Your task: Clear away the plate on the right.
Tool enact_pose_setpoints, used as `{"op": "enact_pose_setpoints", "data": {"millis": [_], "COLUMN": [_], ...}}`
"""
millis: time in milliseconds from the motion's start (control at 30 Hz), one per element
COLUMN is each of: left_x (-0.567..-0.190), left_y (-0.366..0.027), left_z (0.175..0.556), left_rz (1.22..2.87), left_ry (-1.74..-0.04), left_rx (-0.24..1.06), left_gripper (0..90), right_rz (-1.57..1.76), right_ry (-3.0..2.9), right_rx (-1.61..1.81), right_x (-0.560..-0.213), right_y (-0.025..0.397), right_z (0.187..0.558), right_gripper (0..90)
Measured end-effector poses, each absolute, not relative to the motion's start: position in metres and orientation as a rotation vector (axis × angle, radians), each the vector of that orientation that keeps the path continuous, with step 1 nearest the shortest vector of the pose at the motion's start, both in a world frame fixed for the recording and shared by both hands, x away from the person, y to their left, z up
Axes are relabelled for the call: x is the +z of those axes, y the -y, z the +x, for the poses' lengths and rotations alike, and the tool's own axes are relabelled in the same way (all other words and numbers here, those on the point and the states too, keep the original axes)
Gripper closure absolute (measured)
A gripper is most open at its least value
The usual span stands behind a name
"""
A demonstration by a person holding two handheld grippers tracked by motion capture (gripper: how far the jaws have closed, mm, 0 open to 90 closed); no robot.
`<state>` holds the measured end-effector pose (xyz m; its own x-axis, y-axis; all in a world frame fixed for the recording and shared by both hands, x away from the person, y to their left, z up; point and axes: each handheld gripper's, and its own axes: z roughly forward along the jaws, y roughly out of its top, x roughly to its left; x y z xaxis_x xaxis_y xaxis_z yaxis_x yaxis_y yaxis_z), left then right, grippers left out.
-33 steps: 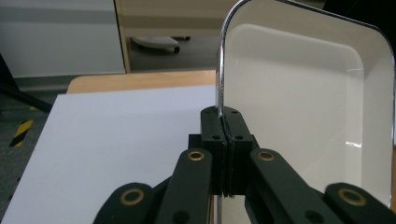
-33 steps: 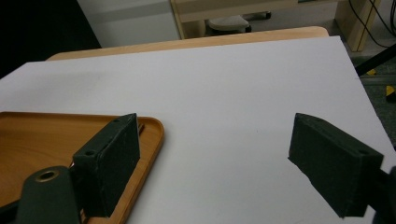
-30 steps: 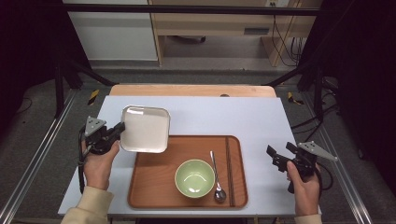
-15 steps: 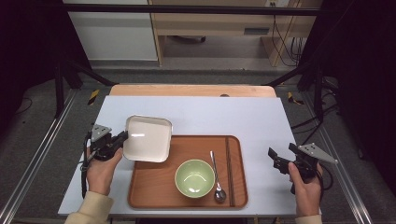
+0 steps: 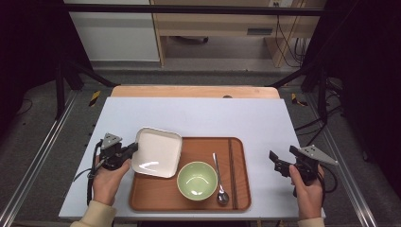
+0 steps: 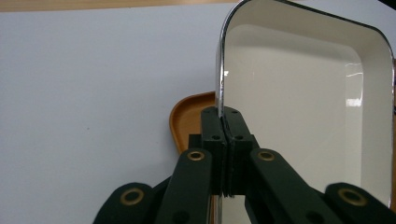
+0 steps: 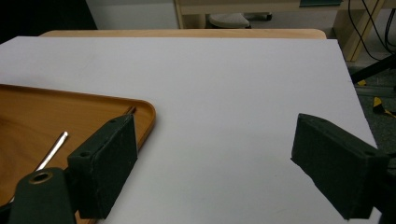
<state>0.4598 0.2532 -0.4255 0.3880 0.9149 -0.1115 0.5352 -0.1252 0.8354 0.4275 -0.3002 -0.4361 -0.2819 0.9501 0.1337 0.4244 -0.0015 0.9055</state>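
A white square plate (image 5: 157, 152) hangs tilted over the left end of the brown wooden tray (image 5: 236, 189); its rim (image 6: 219, 88) is pinched between the jaws of my left gripper (image 5: 132, 150), which is shut on it. On the tray stand a green bowl (image 5: 197, 179), a metal spoon (image 5: 219, 182) and dark chopsticks (image 5: 231, 170). My right gripper (image 5: 279, 164) hovers open over the bare table to the right of the tray, nothing between its jaws (image 7: 215, 172).
The white tabletop (image 5: 198, 116) stretches behind and beside the tray, with a wooden strip (image 5: 194, 91) along its far edge. Black frame bars and cables stand on the floor around the table. The tray corner (image 7: 140, 112) lies left of the right gripper.
My left gripper has carried the plate nearer and to the right, from the table beside the tray to over the tray's left end. The right gripper has barely shifted.
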Motion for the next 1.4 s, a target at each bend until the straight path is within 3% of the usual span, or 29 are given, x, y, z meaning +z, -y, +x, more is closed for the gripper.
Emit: {"op": "enact_pose_setpoints", "data": {"millis": [367,933,1400], "left_x": [-0.429,-0.454,-0.467], "left_y": [-0.249,-0.253,-0.249], "left_z": [0.452,0.475,0.479], "left_rz": [1.821,1.833,1.842], "left_ry": [-1.261,-1.406,-1.415], "left_rx": [0.502,0.257,0.249], "left_gripper": [88.9,88.5,86.8], "right_rz": [1.423,1.427,1.436], "right_ry": [-1.755,-1.784,-1.794], "right_rx": [1.258,1.258,1.263], "right_x": [-0.437,-0.440,-0.441], "right_y": [0.299,0.297,0.297], "right_z": [0.428,0.431,0.433], "right_gripper": [14.6,14.7,14.9]}}
